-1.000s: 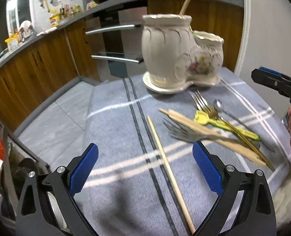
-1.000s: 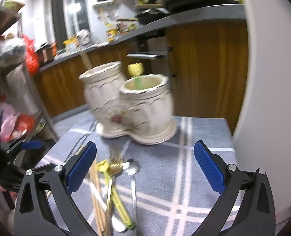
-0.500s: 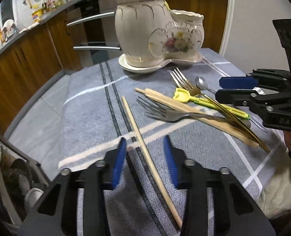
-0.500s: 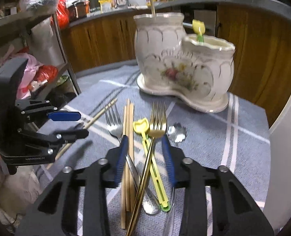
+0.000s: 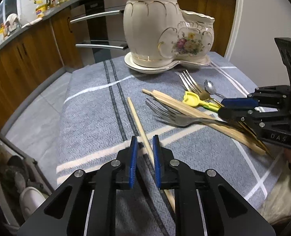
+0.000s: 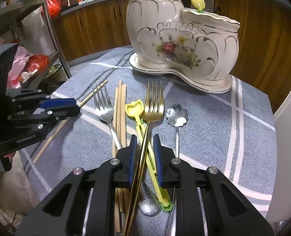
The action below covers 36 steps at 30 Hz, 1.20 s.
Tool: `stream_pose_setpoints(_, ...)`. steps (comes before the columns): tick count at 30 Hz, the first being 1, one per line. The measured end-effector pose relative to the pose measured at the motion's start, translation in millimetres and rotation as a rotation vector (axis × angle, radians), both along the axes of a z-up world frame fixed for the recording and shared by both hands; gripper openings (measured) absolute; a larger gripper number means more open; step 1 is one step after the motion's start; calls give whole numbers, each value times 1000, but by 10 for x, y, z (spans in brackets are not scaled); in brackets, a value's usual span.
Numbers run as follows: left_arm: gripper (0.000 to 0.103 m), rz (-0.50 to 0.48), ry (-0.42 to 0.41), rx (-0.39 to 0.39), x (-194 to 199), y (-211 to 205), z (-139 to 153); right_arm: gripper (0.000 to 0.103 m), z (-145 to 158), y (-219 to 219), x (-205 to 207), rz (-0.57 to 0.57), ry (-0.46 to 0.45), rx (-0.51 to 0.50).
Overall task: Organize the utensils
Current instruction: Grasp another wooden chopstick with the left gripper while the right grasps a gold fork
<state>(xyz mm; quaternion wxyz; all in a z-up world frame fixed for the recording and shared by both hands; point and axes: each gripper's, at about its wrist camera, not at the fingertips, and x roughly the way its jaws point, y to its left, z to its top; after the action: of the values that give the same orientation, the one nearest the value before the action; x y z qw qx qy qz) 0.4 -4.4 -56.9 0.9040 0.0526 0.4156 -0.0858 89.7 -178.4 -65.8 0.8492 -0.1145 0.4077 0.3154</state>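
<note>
A single wooden chopstick (image 5: pixel 135 116) lies on the blue-grey tablecloth (image 5: pixel 90 106). My left gripper (image 5: pixel 144 139) straddles it, jaws closing, pads not touching it. My right gripper (image 6: pixel 144 137) is closing over the crossed handles of the gold fork (image 6: pixel 154 106) and the yellow scoop (image 6: pixel 132 108), with small gaps still at the pads. Beside them lie a silver fork (image 6: pixel 104 110), a pair of chopsticks (image 6: pixel 120 108) and a flower spoon (image 6: pixel 177 115). The cream ceramic holder (image 6: pixel 175 29) stands behind, with a yellow utensil (image 6: pixel 197 2) in its low compartment.
The left gripper (image 6: pixel 76 107) sits close to the left of the utensil pile. A metal rack with bags (image 6: pixel 37 59) stands past the table's left edge. Wooden cabinets (image 5: pixel 27 59) run behind, and a pale wall (image 6: pixel 286 137) borders the table's right side.
Both grippers went from wide open to nearly shut. The left one came down over the single chopstick; the right one dropped onto the utensil pile around the gold fork's handle.
</note>
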Motion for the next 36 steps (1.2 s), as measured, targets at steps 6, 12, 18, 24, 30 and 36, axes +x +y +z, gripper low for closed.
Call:
stream_pose_setpoints(6, 12, 5, -2, 11, 66, 4, -8, 14, -15, 31, 3, -8, -4, 8)
stream_pose_setpoints(12, 7, 23, -6, 1, 91, 67, -7, 11, 42, -47, -17, -11, -11, 47)
stream_pose_setpoints(18, 6, 42, -27, -20, 71, 120, 36, 10, 181, -142, -67, -16, -38, 108)
stream_pose_setpoints(24, 5, 42, -29, -27, 60, 115, 28, 10, 178, -183, -64, -17, -36, 110)
stream_pose_setpoints(30, 5, 23, -22, -18, 59, 68, -1, 10, 65, -133, -26, -6, -1, 77)
stream_pose_setpoints(36, 5, 17, -13, -26, 68, 84, -13, 11, 20, -114, -34, -5, 15, 46)
